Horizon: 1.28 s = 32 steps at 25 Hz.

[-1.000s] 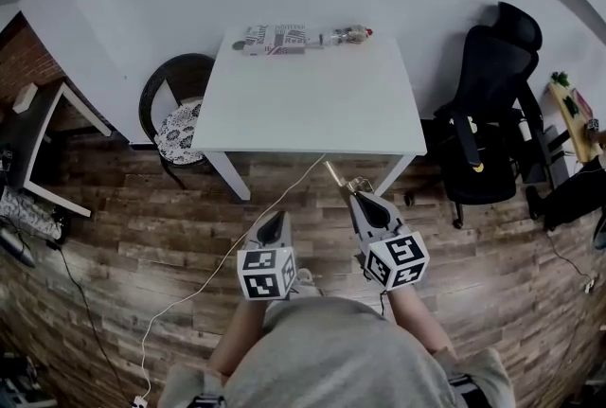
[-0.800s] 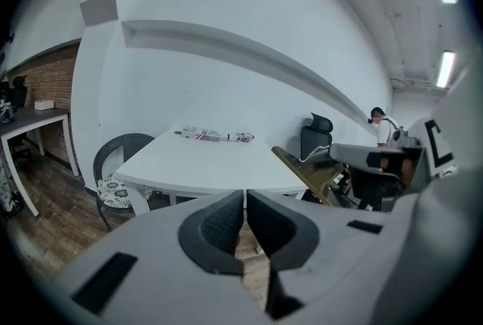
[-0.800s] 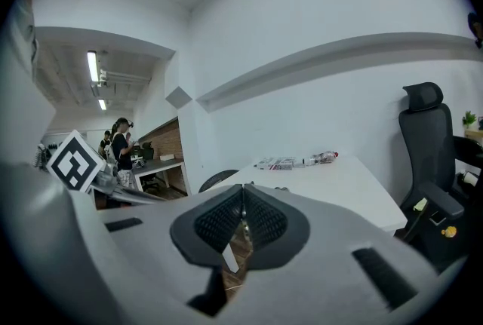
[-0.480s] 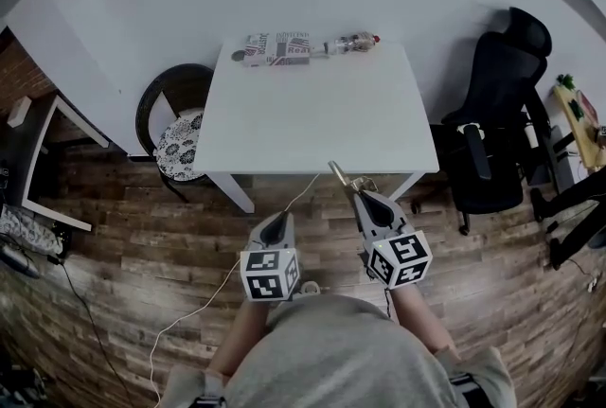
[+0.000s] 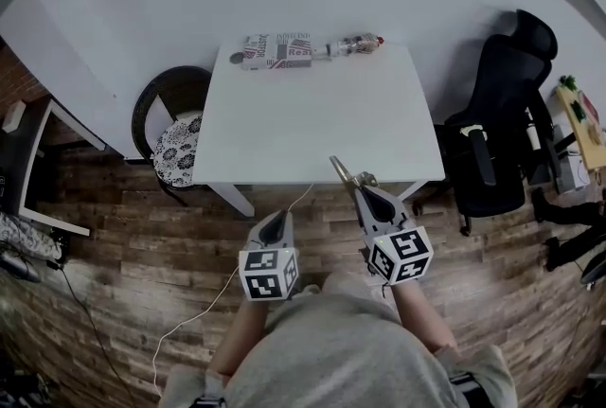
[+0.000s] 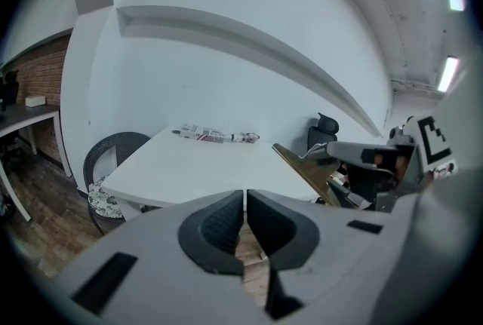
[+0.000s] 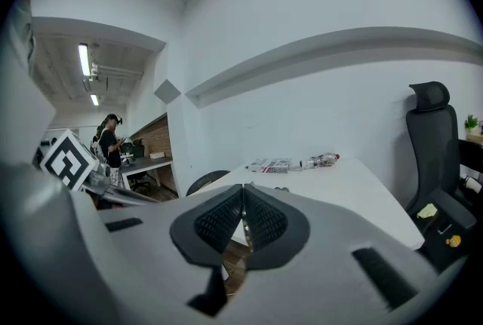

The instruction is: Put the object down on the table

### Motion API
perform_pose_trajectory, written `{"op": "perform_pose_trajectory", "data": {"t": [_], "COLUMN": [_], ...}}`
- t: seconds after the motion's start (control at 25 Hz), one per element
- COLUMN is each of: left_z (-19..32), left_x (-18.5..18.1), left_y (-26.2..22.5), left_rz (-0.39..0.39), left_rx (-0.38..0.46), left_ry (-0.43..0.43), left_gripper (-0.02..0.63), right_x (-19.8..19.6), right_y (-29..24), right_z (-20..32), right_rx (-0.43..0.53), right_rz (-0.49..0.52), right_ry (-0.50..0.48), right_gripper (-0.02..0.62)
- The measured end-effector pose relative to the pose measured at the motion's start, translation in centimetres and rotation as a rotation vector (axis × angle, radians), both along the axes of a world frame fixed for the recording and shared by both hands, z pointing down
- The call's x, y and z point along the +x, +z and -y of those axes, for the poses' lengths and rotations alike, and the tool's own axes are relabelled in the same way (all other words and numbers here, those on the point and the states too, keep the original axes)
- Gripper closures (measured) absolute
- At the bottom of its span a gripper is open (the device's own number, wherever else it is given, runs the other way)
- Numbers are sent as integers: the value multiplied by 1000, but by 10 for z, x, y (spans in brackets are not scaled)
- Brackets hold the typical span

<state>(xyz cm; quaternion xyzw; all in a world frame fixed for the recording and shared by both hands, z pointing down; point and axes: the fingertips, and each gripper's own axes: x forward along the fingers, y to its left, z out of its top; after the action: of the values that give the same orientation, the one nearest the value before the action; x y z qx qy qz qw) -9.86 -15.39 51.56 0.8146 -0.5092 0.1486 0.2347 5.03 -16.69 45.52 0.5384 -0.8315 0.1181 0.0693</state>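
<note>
Printed carton [image 5: 276, 51] on table [image 5: 322, 122], lettering unreadable

Even, muted indoor light, ceiling strip lights [image 7: 84, 59], heavy fisheye edge distortion w/ vignetting

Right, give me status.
Left gripper shut, empty. Right gripper shut on brass strip, held by table's near edge, not down yet. Box and bottle at far edge, not in the way.

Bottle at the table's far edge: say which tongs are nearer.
Right. The right tongs, holding the object, are at the table's near edge, roughly in line with the bottle; the left tongs sit further back over the floor, to its left.
</note>
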Motion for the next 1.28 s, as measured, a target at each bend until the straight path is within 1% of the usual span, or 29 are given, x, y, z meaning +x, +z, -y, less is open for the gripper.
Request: {"op": "perform_pose_trajectory", "data": {"t": [0.24,0.36,0.56,0.92,1.28], "left_z": [14,29,64,139,192], "left_x": [4,5,9,34,48], "left_y": [8,12,13,2,10], "left_rz": [4,9,18,22,17], "left_rx": [-18,-20,-25,-6,-28], "left_ry": [-6,-18,-35,-42,-65], "left_gripper": [591,591,591,591,591], "right_x": [4,7,8,28,36], "right_y": [5,9,14,25,62], "right_z": [20,38,77,150,215], "right_rx": [-9,-11,-11,-38,-99], "right_rz": [-9,-7,-10,-23,-53], "right_ry": [-11,-21,-45,-52,-80], "right_gripper": [586,586,586,586,586]}}
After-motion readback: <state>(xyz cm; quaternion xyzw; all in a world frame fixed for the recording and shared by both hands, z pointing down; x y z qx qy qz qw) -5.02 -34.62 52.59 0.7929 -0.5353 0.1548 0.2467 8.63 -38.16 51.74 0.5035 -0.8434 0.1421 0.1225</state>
